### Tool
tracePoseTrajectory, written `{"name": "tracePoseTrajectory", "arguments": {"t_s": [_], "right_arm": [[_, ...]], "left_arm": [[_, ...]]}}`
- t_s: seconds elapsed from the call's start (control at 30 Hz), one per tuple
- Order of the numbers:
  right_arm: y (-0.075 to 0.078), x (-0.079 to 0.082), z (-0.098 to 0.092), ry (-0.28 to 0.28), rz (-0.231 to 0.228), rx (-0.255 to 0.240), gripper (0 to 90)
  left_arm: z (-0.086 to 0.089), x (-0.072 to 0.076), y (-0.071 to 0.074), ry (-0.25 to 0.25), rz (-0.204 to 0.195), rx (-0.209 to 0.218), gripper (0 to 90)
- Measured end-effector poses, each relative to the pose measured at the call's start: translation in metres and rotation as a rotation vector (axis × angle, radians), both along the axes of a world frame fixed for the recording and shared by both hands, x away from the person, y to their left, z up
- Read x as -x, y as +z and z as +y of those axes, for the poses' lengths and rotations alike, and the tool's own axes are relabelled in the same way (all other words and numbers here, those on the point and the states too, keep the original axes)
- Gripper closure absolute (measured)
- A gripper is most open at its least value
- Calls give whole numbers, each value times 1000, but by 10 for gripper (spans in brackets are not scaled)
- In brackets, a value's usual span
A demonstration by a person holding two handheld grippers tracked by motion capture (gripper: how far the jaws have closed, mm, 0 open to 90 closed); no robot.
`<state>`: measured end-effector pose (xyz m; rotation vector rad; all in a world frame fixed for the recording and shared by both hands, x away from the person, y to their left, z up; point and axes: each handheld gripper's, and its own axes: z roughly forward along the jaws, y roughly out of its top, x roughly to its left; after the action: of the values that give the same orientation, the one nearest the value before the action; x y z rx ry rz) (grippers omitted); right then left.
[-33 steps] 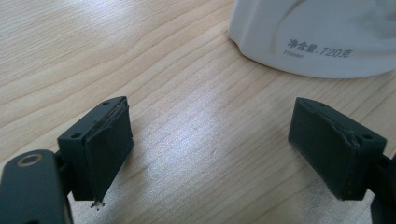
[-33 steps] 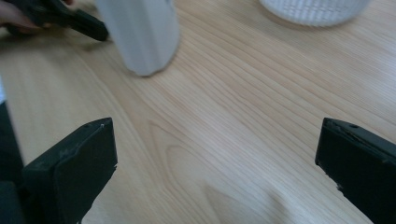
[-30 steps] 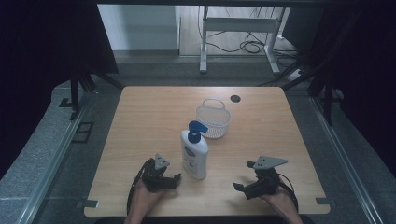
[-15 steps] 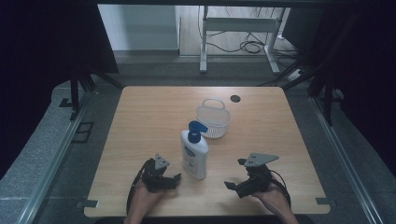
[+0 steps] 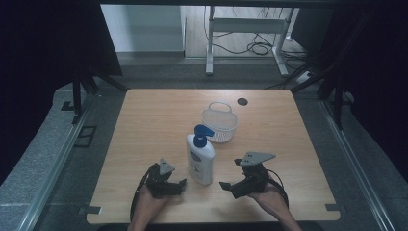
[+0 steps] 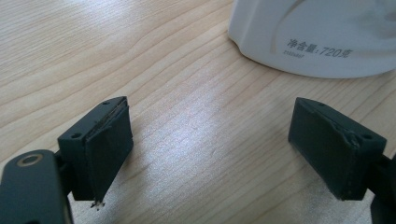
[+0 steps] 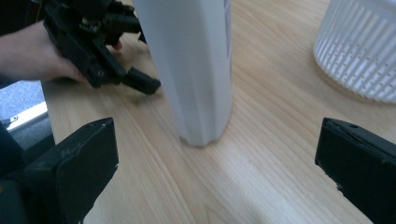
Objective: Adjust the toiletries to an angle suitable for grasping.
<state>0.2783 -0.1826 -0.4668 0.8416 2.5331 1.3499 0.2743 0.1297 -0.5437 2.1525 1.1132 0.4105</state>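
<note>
R gripper [image 5: 230, 186] has edged toward the lotion pump bottle [image 5: 200, 157], jaws wide; L gripper [image 5: 179, 185] open too, likely pre-grasp.

A light wooden desk [image 5: 159, 120] with visible grain carries everything here. A white pump bottle [image 5: 200, 156] with a blue pump head stands upright on it, toward the near edge and about midway between the left and right edges. Just behind it, nearer the far edge, sits a white ribbed basket [image 5: 220, 121] with a handle. A small dark round spot [image 5: 242, 101] lies in the desk top close to the far edge, right of the basket.
</note>
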Motion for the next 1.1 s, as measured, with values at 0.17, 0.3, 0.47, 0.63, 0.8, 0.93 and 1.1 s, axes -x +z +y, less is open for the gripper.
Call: {"name": "tracePoseTrajectory", "arguments": {"t_s": [0.17, 0.3, 0.47, 0.63, 0.8, 0.93, 1.1], "right_arm": [[6, -4, 8, -9, 8, -32, 15], [11, -6, 14, -7, 10, -48, 41], [17, -7, 23, 8, -5, -39, 55], [22, -9, 35, 22, -22, -24, 65], [22, -13, 45, 20, -21, -20, 79], [24, -15, 52, 16, -35, -16, 94], [27, -18, 61, 22, -53, -6, 108]], "left_arm": [[0, 0, 0, -1, 2, 0, 133], [0, 0, 0, -2, 2, 0, 133], [0, 0, 0, 0, 1, 0, 133], [0, 0, 0, -1, 2, 0, 133], [0, 0, 0, -1, 2, -1, 133], [0, 0, 0, -1, 2, -1, 132], [0, 0, 0, -1, 2, -1, 133]]}}
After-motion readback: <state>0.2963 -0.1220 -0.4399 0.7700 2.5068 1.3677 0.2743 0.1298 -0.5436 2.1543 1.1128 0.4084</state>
